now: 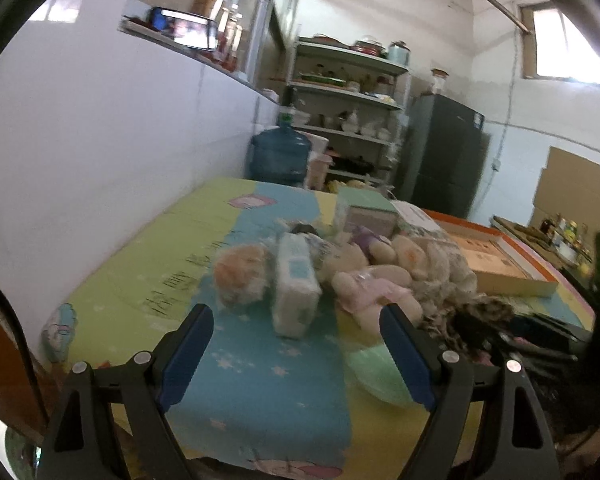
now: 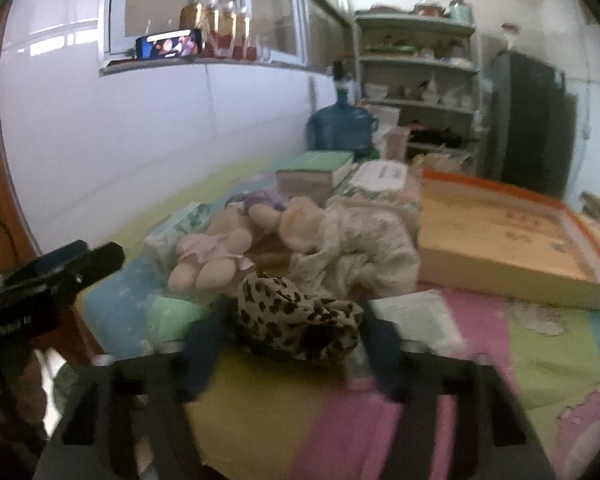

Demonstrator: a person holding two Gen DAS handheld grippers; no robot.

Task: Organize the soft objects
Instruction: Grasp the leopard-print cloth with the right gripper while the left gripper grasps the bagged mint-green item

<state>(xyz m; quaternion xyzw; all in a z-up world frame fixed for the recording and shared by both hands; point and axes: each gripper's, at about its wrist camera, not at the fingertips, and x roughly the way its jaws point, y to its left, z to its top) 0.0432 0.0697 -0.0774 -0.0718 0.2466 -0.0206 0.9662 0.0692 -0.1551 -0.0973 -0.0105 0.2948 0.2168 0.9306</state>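
A heap of soft things lies on the colourful table mat [image 1: 260, 400]. It holds an orange-and-white plush [image 1: 240, 276], a wrapped tissue pack [image 1: 296, 280], a plush doll in pink [image 1: 364, 288] [image 2: 216, 256], a pale patterned garment [image 2: 360, 248] and a leopard-print cloth [image 2: 296, 320] [image 1: 476, 312]. My left gripper [image 1: 298, 312] is open just short of the tissue pack, with nothing between its fingers. In the blurred right wrist view my right gripper [image 2: 296, 312] has a blue pad against each side of the leopard-print cloth, which still rests on the mat.
Small boxes [image 2: 316, 172] stand behind the heap. A flat orange-rimmed box [image 2: 500, 232] lies to the right and a green pouch [image 2: 172, 316] at the front. The wall runs along the left. A water jug [image 1: 280, 152], shelves and a dark fridge stand beyond the table.
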